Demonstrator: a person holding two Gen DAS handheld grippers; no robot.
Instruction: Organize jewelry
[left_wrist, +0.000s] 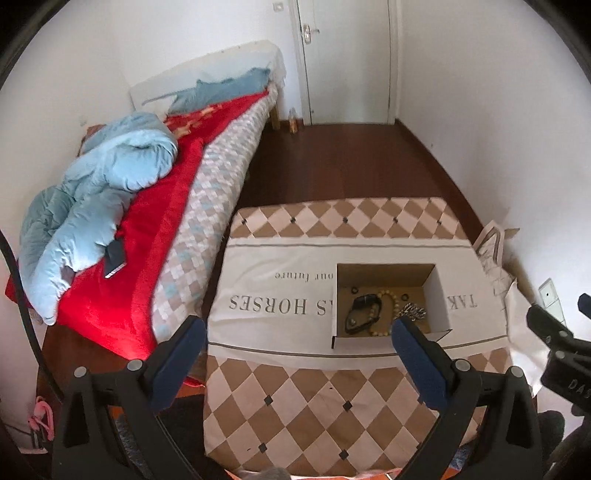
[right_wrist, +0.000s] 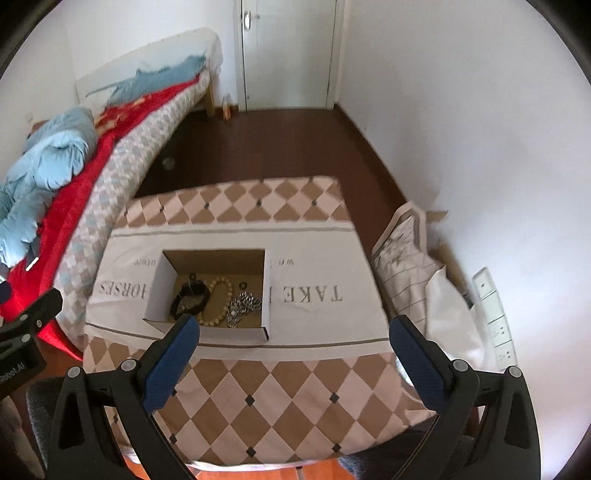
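left gripper (left_wrist: 299, 332): jaws wide apart, empty, above table's near edge
right gripper (right_wrist: 295, 332): jaws wide apart, empty
cardboard box (right_wrist: 159, 288): open, on table centre
in box: black watch (right_wrist: 190, 295), bead bracelet (right_wrist: 218, 301), silver chain (right_wrist: 243, 308), 2 small rings
tablecloth (right_wrist: 258, 387) print: "TAKE", "HORSES", "our future"

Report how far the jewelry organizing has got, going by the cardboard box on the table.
Done: the black strap watch, beige bead bracelet and silver chain necklace all lie in the open cardboard box, with two small dark rings near its back wall. In hand: nothing; the left gripper and right gripper are open and empty. Left: no jewelry shows on the patterned tablecloth.
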